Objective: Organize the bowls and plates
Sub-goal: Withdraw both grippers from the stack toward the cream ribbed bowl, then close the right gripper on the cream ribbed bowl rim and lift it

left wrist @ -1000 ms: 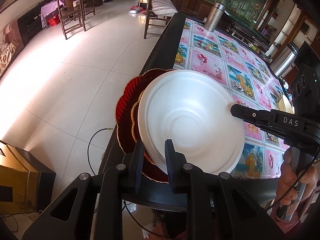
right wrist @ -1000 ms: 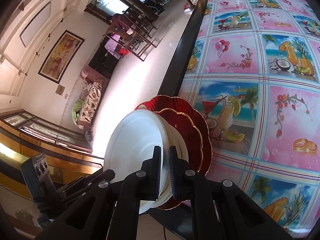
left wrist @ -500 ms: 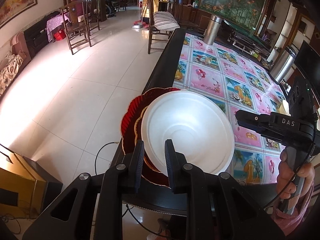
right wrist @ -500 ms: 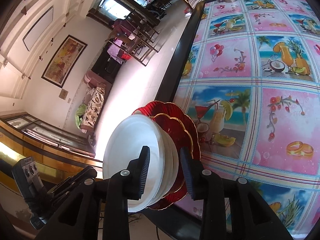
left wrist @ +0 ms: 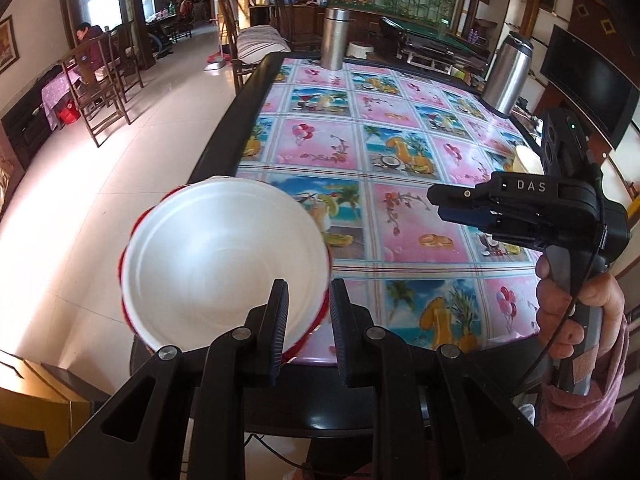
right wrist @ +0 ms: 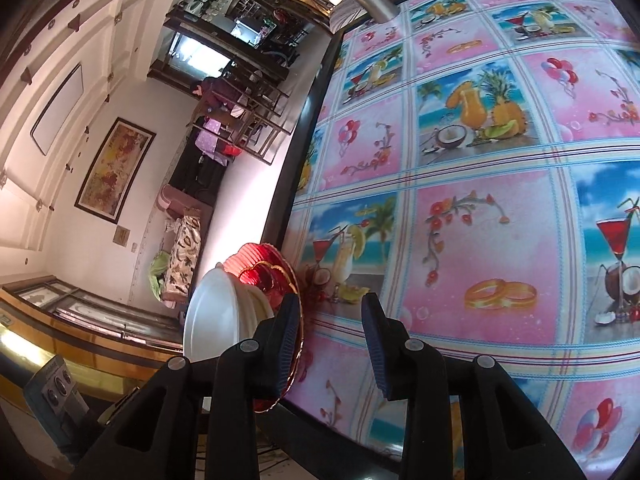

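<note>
A white bowl sits on top of a stack with red gold-rimmed plates under it. My left gripper is shut on the stack's near rim and holds it beside the table's left edge. The bowl hides most of the red plates in the left wrist view. My right gripper is open over the tablecloth, with nothing between its fingers; the stack lies just left of its left finger. In the left wrist view the right gripper hovers over the table, to the right of the stack and apart from it.
The table has a black frame and a pink picture-tile cloth. Two steel flasks stand at its far end, and a pale round dish sits near the right edge. Wooden chairs stand on the tiled floor at left.
My right gripper let go of the stack's rim, opened and drew away to the right over the table. My left gripper kept its hold and swung the stack toward the table.
</note>
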`<state>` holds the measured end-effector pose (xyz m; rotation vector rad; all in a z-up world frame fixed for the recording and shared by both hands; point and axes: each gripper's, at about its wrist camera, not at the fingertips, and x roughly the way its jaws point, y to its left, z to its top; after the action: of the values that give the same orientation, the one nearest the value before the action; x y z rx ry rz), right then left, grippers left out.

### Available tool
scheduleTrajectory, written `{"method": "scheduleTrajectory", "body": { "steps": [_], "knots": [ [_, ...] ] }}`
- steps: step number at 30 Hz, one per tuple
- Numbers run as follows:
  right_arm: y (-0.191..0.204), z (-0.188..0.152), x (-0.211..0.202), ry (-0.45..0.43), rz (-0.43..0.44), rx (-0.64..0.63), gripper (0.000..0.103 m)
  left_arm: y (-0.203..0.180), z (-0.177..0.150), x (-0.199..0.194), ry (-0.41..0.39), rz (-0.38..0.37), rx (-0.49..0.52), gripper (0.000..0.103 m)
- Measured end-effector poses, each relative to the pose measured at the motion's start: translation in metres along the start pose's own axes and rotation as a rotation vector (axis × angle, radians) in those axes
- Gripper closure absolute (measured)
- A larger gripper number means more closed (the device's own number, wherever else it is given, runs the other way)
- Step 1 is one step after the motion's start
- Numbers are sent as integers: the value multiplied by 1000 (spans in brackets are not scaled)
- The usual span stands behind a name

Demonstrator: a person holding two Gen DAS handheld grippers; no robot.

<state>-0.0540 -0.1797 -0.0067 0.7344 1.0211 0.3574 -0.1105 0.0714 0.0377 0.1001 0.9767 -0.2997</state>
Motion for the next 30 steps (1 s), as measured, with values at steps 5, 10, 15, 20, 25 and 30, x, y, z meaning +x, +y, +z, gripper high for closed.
{"method": "scheduleTrajectory", "body": {
  "steps": [5,10,15,20,25,30],
  "knots": [
    [-24,5,-32,-48,-1,28,67,-42,4,11,16,-22,65,84],
    [-52,7,-65,-92,-13,55,64,-87,8,26,32,-41,123,84],
    [-87,6,-95,-123,-29,90,63,-128,14,44,51,-38,186,63],
    [-121,7,-127,-165,-40,132,63,-165,22,61,68,-28,246,61],
    [-159,12,-160,-217,-47,186,63,-197,31,81,96,-31,293,58],
    [-198,17,-191,-279,-75,247,60,-223,39,105,128,-32,326,44]
  ]
}}
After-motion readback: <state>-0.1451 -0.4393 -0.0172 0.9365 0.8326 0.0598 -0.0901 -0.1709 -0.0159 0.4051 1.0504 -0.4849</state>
